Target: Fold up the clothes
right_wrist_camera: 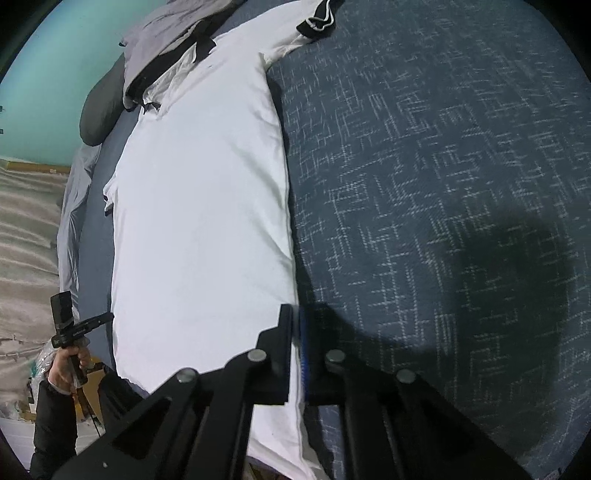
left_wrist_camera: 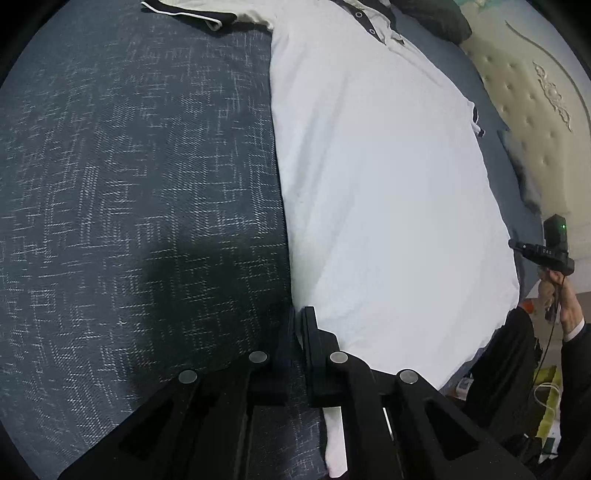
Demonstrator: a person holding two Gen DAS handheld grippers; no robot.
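Observation:
A white polo shirt (left_wrist_camera: 388,192) (right_wrist_camera: 199,206) with a black collar and black-trimmed sleeves lies flat and lengthwise on a dark blue woven bedspread (left_wrist_camera: 129,184) (right_wrist_camera: 443,166). My left gripper (left_wrist_camera: 299,325) is shut on the shirt's left edge near the hem, and white cloth shows between its fingers lower down. My right gripper (right_wrist_camera: 295,328) is shut on the opposite long edge, with cloth running through its jaws. Each gripper also shows in the other view, held by a hand: the right gripper (left_wrist_camera: 517,245) and the left gripper (right_wrist_camera: 107,317).
A dark pillow (right_wrist_camera: 99,110) and a grey garment (right_wrist_camera: 166,33) lie past the collar. A cream tufted headboard (left_wrist_camera: 535,92) lies beyond the shirt's far side. A black-cuffed sleeve (left_wrist_camera: 192,13) (right_wrist_camera: 317,20) spreads onto the bedspread. A person's dark sleeve (right_wrist_camera: 55,417) is near the bed edge.

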